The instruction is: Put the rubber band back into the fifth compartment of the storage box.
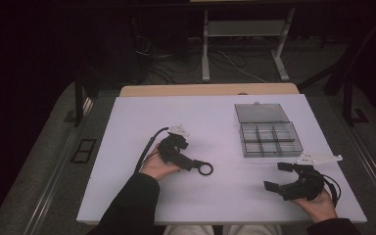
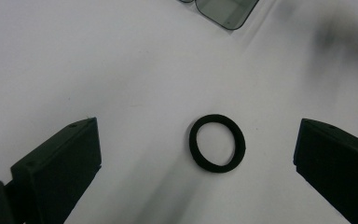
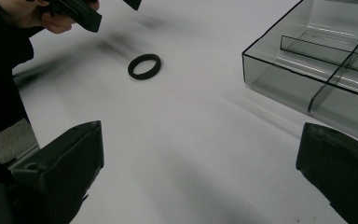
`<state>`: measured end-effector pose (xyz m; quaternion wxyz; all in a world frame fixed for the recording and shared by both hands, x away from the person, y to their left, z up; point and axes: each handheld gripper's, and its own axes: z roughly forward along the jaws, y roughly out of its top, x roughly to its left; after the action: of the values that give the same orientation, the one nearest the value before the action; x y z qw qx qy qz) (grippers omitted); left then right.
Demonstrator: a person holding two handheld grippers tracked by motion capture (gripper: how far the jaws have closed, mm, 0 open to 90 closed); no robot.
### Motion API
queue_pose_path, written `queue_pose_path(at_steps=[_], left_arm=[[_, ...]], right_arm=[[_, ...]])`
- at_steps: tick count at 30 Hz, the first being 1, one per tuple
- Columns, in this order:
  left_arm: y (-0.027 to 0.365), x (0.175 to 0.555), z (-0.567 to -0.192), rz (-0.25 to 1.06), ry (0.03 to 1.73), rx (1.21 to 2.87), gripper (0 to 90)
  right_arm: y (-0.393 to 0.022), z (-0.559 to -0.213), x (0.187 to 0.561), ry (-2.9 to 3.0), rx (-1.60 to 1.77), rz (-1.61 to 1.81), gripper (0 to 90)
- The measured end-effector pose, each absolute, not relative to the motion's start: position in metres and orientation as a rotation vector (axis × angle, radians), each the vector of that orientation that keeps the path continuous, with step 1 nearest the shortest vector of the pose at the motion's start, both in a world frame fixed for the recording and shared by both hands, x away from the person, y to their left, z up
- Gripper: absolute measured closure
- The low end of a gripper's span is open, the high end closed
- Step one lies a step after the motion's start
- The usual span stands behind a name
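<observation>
left gripper [image 2: 196, 154]: jaws wide apart, above ring | ring [image 1: 205, 169]: flat on table [image 1: 127, 147], centre-near, untouched | right gripper [image 1: 280, 176]: jaws apart, near right | box [image 1: 269, 137]: open, far right

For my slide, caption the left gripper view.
Open left tool hovering over a black ring lying on the white table.

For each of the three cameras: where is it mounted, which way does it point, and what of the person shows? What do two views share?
High view: above the person's side, looking forward and down on the white table; both forearms, left tongs and right tongs show.
Left gripper view: rides the left tongs, looking down at the black ring between its open jaws.
Right gripper view: rides the right tongs, looking across the table toward the other hand and the clear compartment box.
Shared: all views show the ring.
</observation>
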<state>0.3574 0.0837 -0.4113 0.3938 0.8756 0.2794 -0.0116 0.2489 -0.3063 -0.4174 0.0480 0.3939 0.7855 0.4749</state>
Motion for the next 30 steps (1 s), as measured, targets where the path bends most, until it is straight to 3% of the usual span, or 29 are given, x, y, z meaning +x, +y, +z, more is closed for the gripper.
queue_pose_path(at_steps=[11, 30], left_arm=[[0.075, 0.362, -0.425, -0.049, 0.702, 2.267, 2.0], [0.070, 0.365, -0.434, -0.069, 0.658, 2.290, 30.4]], right_arm=[[-0.306, -0.417, 0.249, 2.398, 1.204, 1.447, 0.5], [-0.306, -0.418, 0.249, 2.398, 1.204, 1.452, 0.5]])
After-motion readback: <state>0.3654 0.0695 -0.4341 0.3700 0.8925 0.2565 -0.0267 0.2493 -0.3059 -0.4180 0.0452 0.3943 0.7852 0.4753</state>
